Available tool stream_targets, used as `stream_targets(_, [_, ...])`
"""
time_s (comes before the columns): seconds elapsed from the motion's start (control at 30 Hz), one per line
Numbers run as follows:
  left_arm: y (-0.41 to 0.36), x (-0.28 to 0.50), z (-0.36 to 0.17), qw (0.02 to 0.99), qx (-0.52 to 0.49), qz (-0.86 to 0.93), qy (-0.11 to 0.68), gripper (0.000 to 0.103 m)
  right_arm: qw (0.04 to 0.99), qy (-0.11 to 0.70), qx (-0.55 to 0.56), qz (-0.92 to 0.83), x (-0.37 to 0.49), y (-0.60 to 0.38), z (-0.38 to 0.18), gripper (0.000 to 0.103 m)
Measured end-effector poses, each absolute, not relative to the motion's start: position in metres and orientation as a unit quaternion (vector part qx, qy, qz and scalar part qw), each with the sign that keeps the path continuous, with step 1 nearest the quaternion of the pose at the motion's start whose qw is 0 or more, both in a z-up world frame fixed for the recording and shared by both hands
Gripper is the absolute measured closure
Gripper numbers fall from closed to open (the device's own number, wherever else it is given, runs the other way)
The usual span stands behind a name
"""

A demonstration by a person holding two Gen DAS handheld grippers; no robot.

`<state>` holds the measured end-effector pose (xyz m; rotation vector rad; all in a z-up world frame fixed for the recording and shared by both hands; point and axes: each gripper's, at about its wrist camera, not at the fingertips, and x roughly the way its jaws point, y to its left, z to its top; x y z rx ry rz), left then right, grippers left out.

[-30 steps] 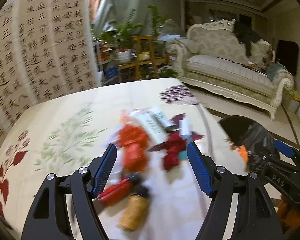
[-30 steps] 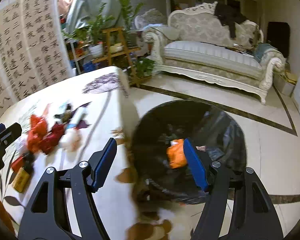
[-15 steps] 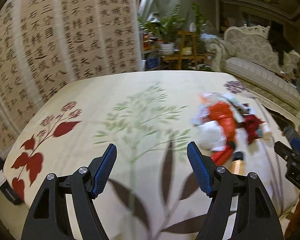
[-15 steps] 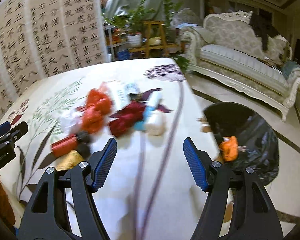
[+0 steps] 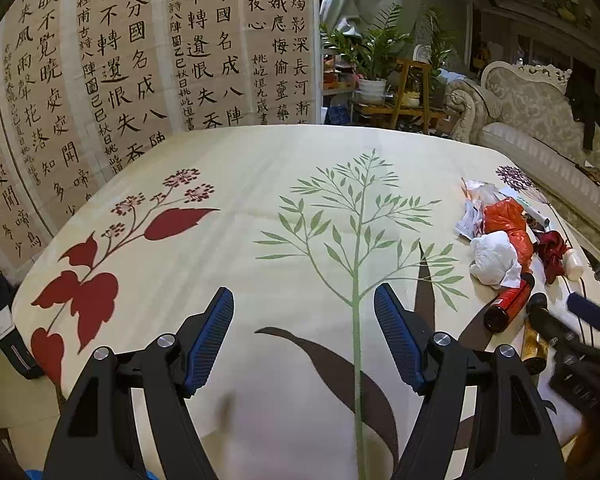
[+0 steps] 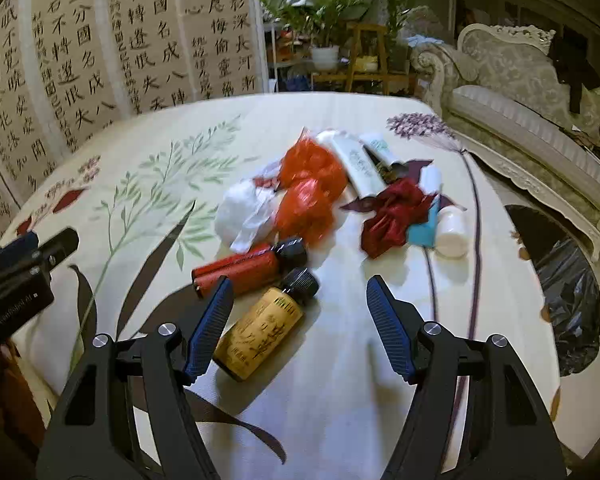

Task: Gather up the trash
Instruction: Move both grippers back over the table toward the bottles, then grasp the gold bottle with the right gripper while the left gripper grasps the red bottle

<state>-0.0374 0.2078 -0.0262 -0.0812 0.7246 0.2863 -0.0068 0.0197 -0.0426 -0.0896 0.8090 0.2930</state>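
My left gripper (image 5: 304, 336) is wide open and empty over the bare middle of the cream floral-print tabletop (image 5: 260, 160). My right gripper (image 6: 298, 326) is also wide open, holding nothing, above a yellow bottle with black cap (image 6: 266, 324). A red cylinder (image 6: 240, 270), white tissue wad (image 6: 244, 212) and orange plastic bags (image 6: 308, 196) are piled toward the right edge. A black trash bag (image 6: 568, 300) sits on the floor beyond that edge.

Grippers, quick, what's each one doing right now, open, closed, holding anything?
Left gripper: open, empty, over bare tablecloth.
Right gripper: open, holding nothing, the yellow bottle lies below its left finger.
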Motion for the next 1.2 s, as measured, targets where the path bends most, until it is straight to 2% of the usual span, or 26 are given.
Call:
stream_targets(0.17, [0.201,-0.034,-0.028,0.925,-0.04,0.126,0.356,0.032,0.904,0.402,-0.044,0.137,-0.006,0.013,-0.047,0.039])
stream_targets(0.37, [0.191,-0.031,-0.03,0.926,-0.04,0.113,0.359,0.032,0.905,0.4,-0.041,0.14,-0.006,0.01,-0.048,0.057])
stream_targets(0.5, [0.183,-0.03,-0.03,0.927,-0.036,0.104,0.359,0.032,0.9,0.404,-0.038,0.156,-0.005,0.009,-0.049,0.076])
stream_targets(1.2, [0.098,-0.002,-0.03,0.928,0.007,0.019,0.372,0.032,0.915,0.392,-0.006,0.099,-0.009,-0.069,-0.05,0.079])
